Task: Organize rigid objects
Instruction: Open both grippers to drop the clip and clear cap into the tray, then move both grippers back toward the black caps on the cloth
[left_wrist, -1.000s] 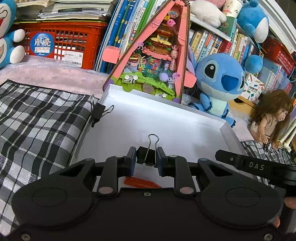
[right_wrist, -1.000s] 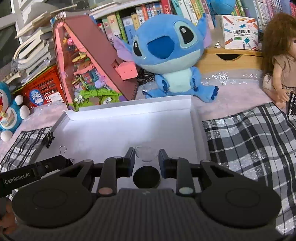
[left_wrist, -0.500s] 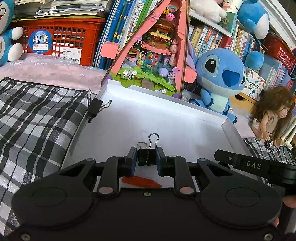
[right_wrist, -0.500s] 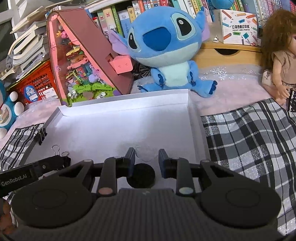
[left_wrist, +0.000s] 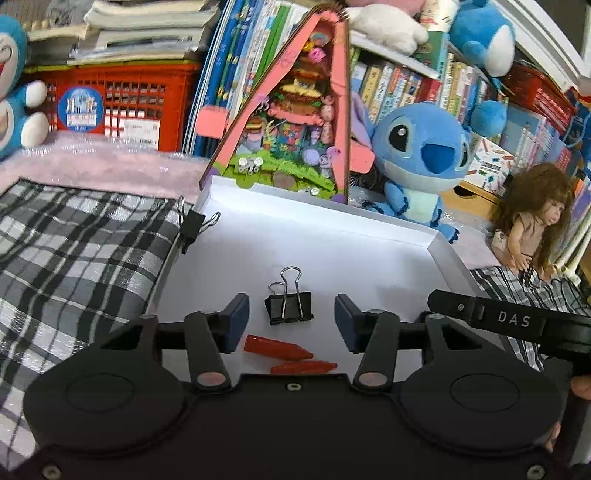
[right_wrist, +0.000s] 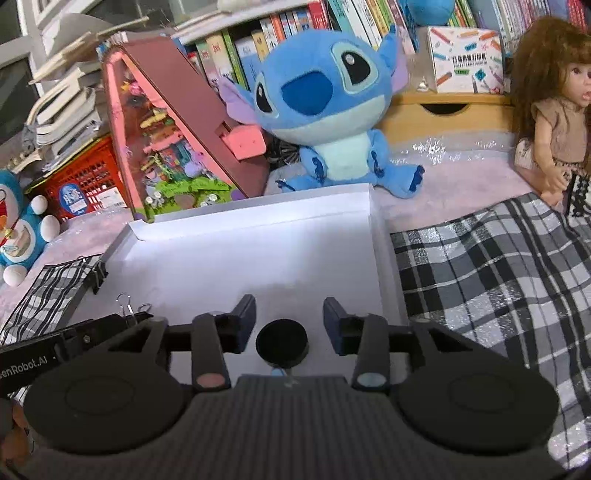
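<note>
Blue plush (right_wrist: 325, 110); doll (right_wrist: 554, 110); red crate (left_wrist: 118, 103).

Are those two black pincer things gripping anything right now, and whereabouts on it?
Nothing. The left hand-held gripper has just opened; the binder clip sits free between its pads. The right hand-held gripper has opened too, clear of the black round cap.

This looks like a child's room or a home study corner. Shelves packed with children's books (left_wrist: 402, 85) run along the back, with stacked books above a red plastic crate (left_wrist: 110, 99). Soft toys sit about: a blue Stitch plush (right_wrist: 325, 107), a Doraemon plush (right_wrist: 16, 225) and a long-haired doll (right_wrist: 554, 110). A pink triangular miniature dollhouse (left_wrist: 295, 122) leans against the books. A checked cloth (right_wrist: 491, 273) and a pink sparkly cover (left_wrist: 92, 166) lie around a white tray (right_wrist: 258, 221).
</note>
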